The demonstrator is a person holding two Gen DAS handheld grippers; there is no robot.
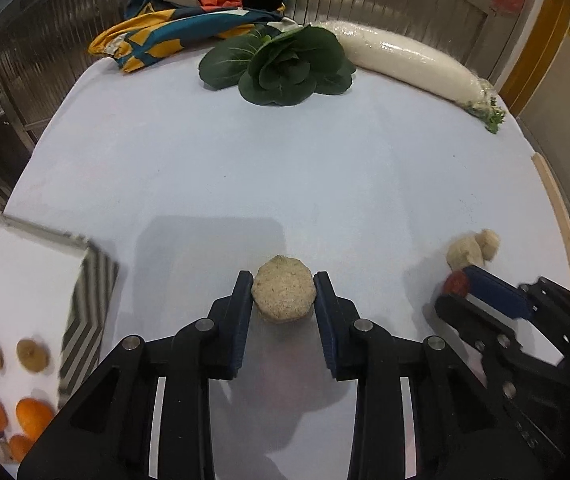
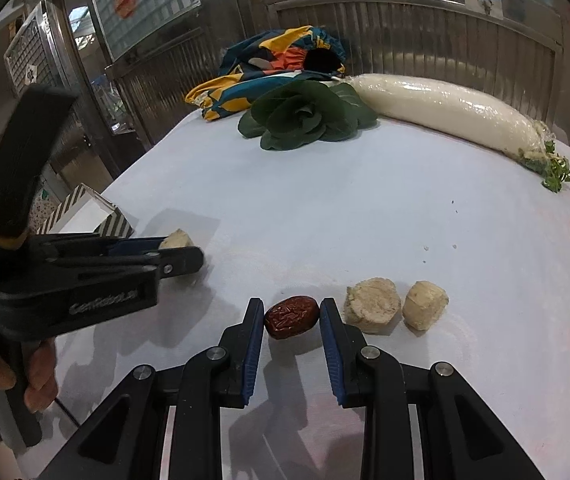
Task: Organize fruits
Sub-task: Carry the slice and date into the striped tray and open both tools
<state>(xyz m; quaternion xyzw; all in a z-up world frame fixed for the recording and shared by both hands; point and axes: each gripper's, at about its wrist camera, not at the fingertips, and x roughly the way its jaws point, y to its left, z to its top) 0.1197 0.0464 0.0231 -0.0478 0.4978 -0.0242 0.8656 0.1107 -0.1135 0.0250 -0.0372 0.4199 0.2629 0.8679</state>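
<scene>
My left gripper is shut on a beige, rough round chunk that rests on the white table; it also shows in the right wrist view. My right gripper has its jaws against both ends of a red wrinkled date on the table. The date shows in the left wrist view beside the right gripper. Two more beige chunks lie just right of the date. A white tray with a striped rim holds two brown fruits and orange fruits at the left.
A leafy green vegetable and a long wrapped white radish lie at the far side of the white table. A colourful patterned cloth lies behind them. A metal fence stands beyond the table.
</scene>
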